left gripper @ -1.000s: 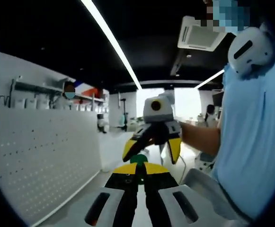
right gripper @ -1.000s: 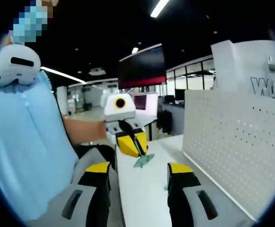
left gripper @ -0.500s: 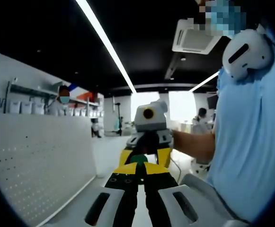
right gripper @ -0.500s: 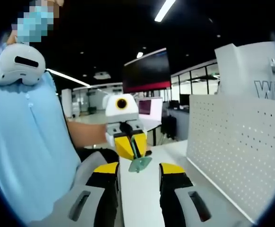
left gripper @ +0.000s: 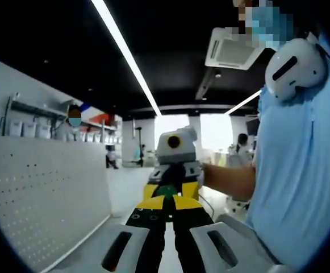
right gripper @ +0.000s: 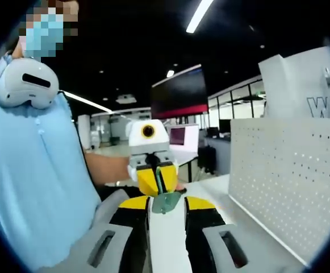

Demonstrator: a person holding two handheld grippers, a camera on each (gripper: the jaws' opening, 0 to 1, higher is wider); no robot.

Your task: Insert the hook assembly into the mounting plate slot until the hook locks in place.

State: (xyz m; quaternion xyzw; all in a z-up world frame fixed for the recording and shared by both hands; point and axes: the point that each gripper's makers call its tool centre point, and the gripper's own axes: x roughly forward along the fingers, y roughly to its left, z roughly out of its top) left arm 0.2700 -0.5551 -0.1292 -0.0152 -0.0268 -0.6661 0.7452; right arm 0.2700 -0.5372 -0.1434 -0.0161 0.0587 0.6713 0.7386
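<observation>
1. In the left gripper view, a white pegboard (left gripper: 40, 199) stood left of the white desk (left gripper: 99, 250); ceiling light strips ran overhead.
2. The left gripper (left gripper: 166, 200), jaws pressed together, pinched the green hook assembly (left gripper: 166, 191).
3. In the right gripper view, the right gripper (right gripper: 165, 201), jaws narrow, flanked that piece; contact was unclear.
4. The person's blue shirt (right gripper: 34, 187) was cut off.

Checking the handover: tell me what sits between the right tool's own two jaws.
In the right gripper view, the green hook part, held by the left tool, sits in the gap between the right tool's jaws, which are not yet closed on it.
</observation>
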